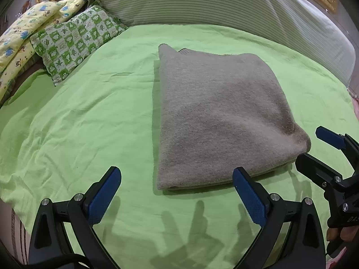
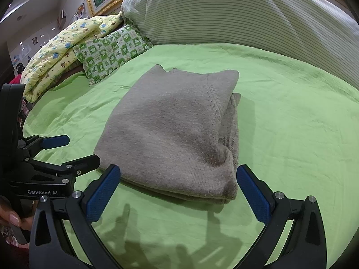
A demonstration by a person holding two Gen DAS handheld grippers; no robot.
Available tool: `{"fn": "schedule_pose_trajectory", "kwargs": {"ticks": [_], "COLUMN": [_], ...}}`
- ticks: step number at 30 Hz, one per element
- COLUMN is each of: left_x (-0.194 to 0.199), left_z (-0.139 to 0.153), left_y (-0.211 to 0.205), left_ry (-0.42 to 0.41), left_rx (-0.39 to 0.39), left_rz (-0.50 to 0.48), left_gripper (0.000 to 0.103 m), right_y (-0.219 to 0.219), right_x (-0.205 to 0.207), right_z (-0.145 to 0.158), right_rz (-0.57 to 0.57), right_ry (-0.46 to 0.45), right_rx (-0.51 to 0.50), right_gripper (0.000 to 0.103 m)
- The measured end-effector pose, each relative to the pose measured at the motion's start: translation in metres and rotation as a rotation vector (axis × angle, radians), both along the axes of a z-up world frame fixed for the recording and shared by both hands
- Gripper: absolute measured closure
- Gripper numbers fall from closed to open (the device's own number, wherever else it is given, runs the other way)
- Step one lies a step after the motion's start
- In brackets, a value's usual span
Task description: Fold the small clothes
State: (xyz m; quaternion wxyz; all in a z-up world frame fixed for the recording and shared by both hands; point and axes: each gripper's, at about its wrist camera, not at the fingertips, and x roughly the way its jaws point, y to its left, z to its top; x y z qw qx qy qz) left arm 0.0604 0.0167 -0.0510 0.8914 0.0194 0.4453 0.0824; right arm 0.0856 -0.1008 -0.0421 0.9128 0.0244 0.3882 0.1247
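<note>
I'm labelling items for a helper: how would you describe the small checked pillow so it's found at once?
Start at the light green bedsheet and look to its far left corner, beside the yellow cartoon-print quilt. The small pillow lies there, in front of the large striped cushion. It alone has green-and-white checks with leaf prints.

Two low views, shared sweater (image 1: 215,116) nearby

A folded sweater (image 1: 215,121) lies mid-bed on the sheet (image 1: 89,123). A pillow (image 1: 76,38) and quilt (image 1: 24,35) sit at the far left corner, a bolster (image 1: 224,6) along the far edge.
</note>
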Motion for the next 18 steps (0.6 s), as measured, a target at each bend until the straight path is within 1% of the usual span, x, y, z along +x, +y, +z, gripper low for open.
{"fn": "schedule_pose_trajectory", "kwargs": {"ticks": [18], "left_x": [0.0054], "left_z": [-0.0024], "left_y": [0.0029], "left_ry": [0.017], "left_rx": [0.001], "left_rz": [-0.013], "left_gripper": [0.003], "right_y": [0.0021], "right_x": [0.0013], "right_z": [-0.0019], "right_rz": [-0.006], "right_ry": [0.007], "right_rx": [0.000], "right_gripper": [0.000]}}
